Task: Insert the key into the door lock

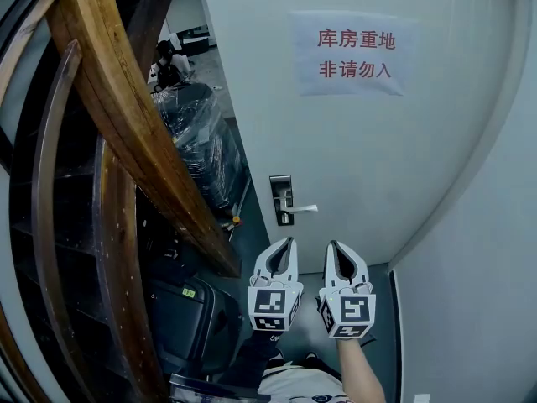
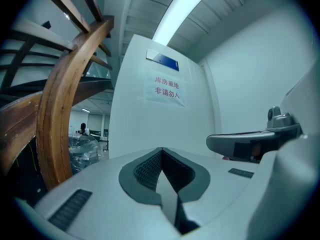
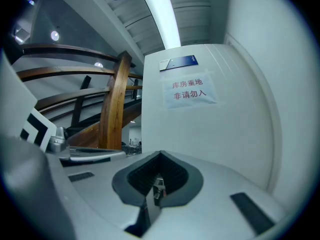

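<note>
A white door (image 1: 369, 141) stands ahead of me, with a paper sign (image 1: 353, 54) on it. Its dark lock plate (image 1: 281, 198) and silver handle (image 1: 302, 209) sit at the door's left edge. Both grippers are held level, side by side, below the lock and short of the door. My right gripper (image 1: 332, 245) is shut on a small metal key (image 3: 158, 186), which shows between its ribbed pads in the right gripper view. My left gripper (image 1: 289, 242) is shut, and I see nothing between its pads (image 2: 150, 170). The lock is out of both gripper views.
A curved wooden stair rail (image 1: 126, 116) rises close on the left. Beyond it lie plastic-wrapped goods (image 1: 197, 137), and a black case (image 1: 180, 317) is on the floor. A white wall (image 1: 478, 275) closes the right side. A person (image 1: 165, 61) stands far back through the gap.
</note>
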The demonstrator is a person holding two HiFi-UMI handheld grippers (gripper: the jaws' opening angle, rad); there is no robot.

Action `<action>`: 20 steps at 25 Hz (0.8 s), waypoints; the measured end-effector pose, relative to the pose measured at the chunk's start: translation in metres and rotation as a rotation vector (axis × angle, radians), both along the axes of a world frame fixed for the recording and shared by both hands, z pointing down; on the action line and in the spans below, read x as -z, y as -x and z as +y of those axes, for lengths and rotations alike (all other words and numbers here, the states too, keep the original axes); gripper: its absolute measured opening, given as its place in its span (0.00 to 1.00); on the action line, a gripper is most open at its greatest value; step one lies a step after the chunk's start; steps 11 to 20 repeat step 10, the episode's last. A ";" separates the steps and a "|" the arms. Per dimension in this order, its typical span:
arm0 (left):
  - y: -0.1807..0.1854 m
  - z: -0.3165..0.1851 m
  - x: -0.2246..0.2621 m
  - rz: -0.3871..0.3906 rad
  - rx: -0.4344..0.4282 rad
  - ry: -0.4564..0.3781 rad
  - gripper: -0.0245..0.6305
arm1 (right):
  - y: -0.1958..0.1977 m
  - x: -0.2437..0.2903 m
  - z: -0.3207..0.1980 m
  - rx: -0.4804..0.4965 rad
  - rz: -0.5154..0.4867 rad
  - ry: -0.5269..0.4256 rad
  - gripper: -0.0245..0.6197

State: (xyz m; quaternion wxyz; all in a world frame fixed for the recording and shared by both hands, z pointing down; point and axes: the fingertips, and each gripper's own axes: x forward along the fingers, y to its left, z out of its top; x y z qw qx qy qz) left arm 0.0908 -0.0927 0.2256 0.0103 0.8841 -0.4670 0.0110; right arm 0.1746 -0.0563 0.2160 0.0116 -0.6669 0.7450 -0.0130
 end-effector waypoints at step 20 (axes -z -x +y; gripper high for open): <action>0.010 -0.005 -0.006 -0.010 0.011 0.006 0.04 | 0.010 -0.004 -0.006 0.019 0.005 0.009 0.05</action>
